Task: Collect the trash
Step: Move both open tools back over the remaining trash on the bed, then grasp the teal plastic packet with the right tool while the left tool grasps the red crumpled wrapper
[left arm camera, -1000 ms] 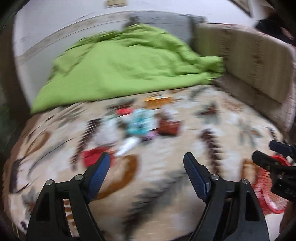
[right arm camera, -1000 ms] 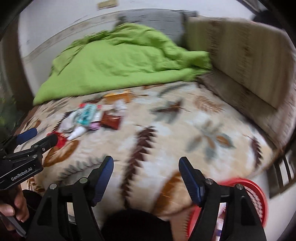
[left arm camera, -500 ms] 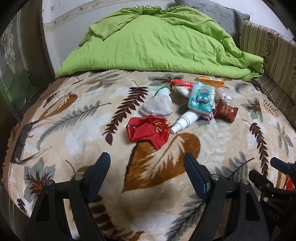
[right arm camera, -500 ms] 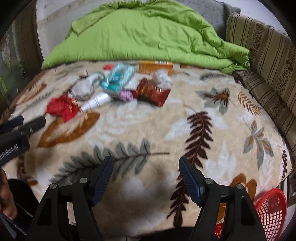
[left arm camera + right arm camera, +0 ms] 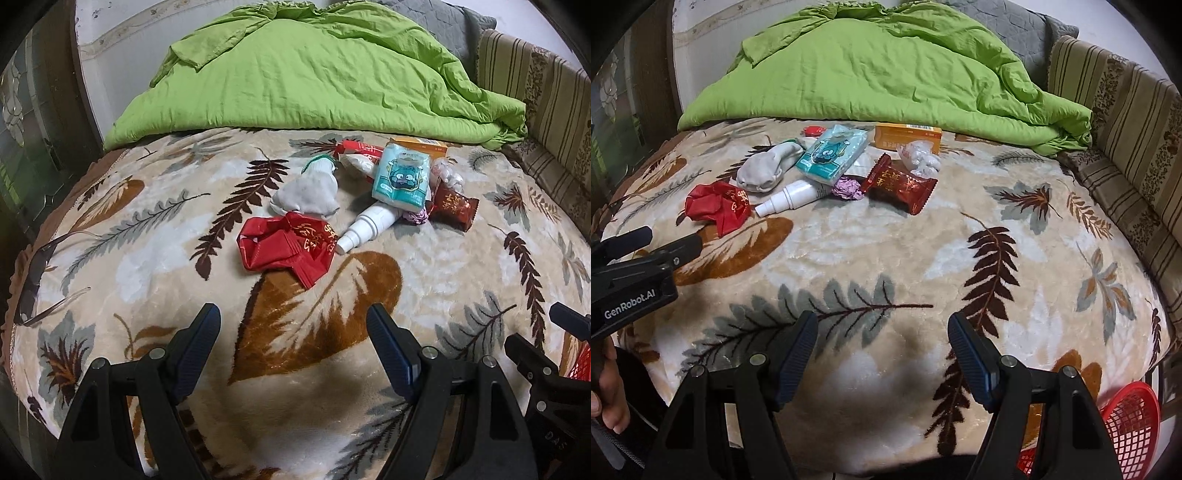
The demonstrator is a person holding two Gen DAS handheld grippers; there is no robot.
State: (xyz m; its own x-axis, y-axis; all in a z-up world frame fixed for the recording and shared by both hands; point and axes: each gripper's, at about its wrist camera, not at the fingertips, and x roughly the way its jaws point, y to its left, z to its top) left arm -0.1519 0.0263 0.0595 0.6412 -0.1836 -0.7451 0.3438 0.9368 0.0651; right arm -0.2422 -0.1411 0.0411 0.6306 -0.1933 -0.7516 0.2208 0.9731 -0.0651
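Note:
A heap of trash lies on the leaf-patterned blanket (image 5: 369,280): a crumpled red bag (image 5: 286,245) (image 5: 716,206), a white spray bottle (image 5: 369,223) (image 5: 792,197), a grey-white glove (image 5: 308,190) (image 5: 768,166), a teal tissue pack (image 5: 402,177) (image 5: 833,153), a dark red candy wrapper (image 5: 452,206) (image 5: 899,184), a purple foil ball (image 5: 847,188) and an orange box (image 5: 908,136). My left gripper (image 5: 293,332) hangs open over the blanket, short of the red bag. My right gripper (image 5: 882,336) is open too, over bare blanket nearer the front edge. Neither holds anything.
A red mesh basket (image 5: 1130,424) stands off the bed's front right corner. A green quilt (image 5: 314,74) is piled at the back, and a striped cushion (image 5: 1126,122) lines the right side. A hand (image 5: 609,391) grips the left tool's handle.
Both grippers swung down and in toward the bed within the first half second, so the trash heap now looks nearer and sharp. Since then they have held still, jaws unchanged.

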